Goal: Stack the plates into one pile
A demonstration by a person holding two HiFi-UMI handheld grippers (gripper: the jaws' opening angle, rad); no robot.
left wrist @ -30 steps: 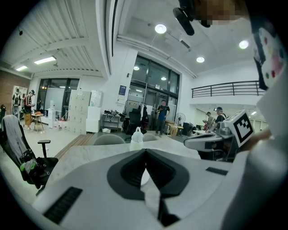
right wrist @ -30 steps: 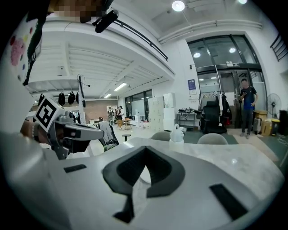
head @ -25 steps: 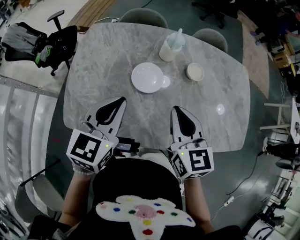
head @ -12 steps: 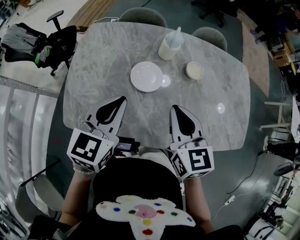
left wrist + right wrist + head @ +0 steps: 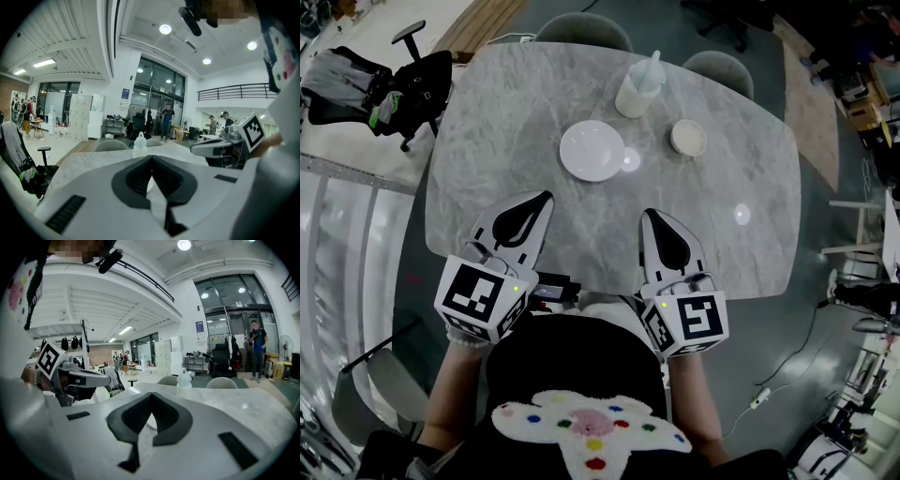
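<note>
A white plate (image 5: 592, 150) lies near the middle of the grey marble table (image 5: 487, 141). To its right sits a smaller cream dish (image 5: 689, 139). My left gripper (image 5: 546, 198) hovers over the table's near edge, shut with nothing between its jaws, well short of the plate. My right gripper (image 5: 651, 216) hangs beside it, also shut and empty. In the left gripper view the jaws (image 5: 151, 158) meet at the tip, with a sliver of the plate (image 5: 149, 184) behind them. The right gripper view shows its jaws (image 5: 151, 394) closed the same way.
A white squeeze bottle (image 5: 639, 86) stands at the table's far side, seen also as a bottle (image 5: 140, 140) and a bottle (image 5: 183, 378). Two grey chairs (image 5: 581, 30) stand behind the table, a black office chair (image 5: 403, 84) at far left.
Both grippers keep their places. The plate, dish and bottle sit slightly higher in the head view, from a small camera shift.
</note>
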